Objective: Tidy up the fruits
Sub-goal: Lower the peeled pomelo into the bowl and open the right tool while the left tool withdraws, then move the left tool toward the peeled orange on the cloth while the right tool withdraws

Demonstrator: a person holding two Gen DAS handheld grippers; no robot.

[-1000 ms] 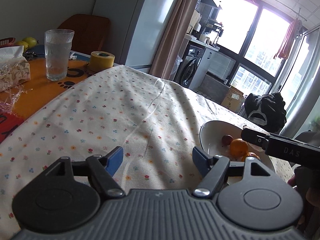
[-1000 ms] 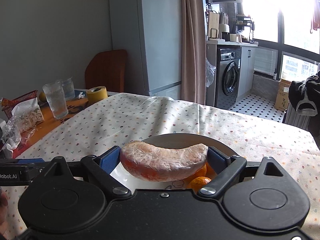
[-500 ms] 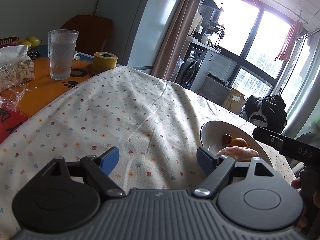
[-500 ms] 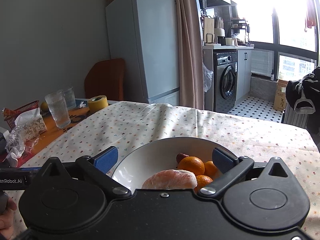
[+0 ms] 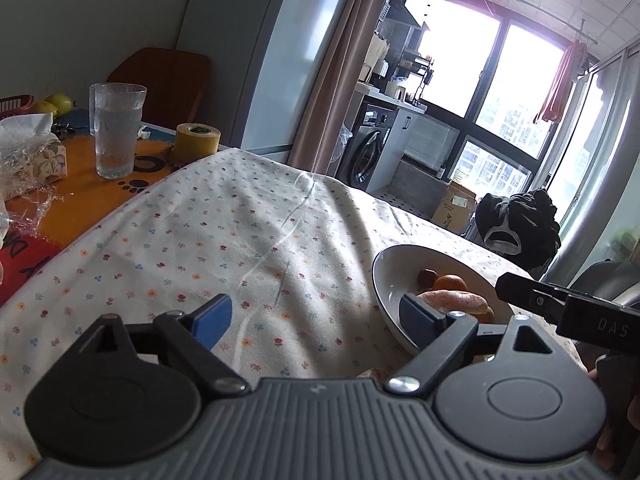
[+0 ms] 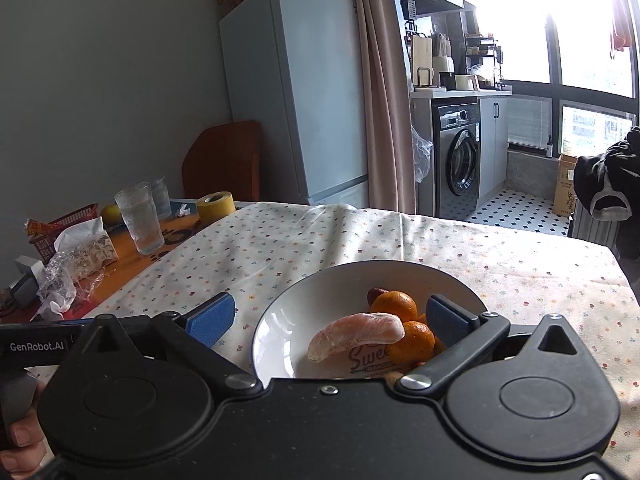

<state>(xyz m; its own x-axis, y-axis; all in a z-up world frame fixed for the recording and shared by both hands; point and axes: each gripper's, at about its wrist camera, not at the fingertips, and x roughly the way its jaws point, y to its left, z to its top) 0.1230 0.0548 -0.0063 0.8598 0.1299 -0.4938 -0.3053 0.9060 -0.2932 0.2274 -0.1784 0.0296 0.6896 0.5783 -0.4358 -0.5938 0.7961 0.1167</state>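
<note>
I had both the right gripper (image 6: 328, 316) and left gripper (image 5: 316, 318) spread and empty; the pomelo wedge (image 6: 356, 334) lay in the bowl (image 6: 276, 332) over lettering, possibly "Sweet". "GenRobot.AI" marked the left handle.

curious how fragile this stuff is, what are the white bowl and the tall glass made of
The white bowl looks like glazed ceramic: a glossy sheen and printed lettering inside. The tall glass seems to be clear textured glass, see-through with a pebbled surface, though clear plastic cannot be ruled out.
</note>
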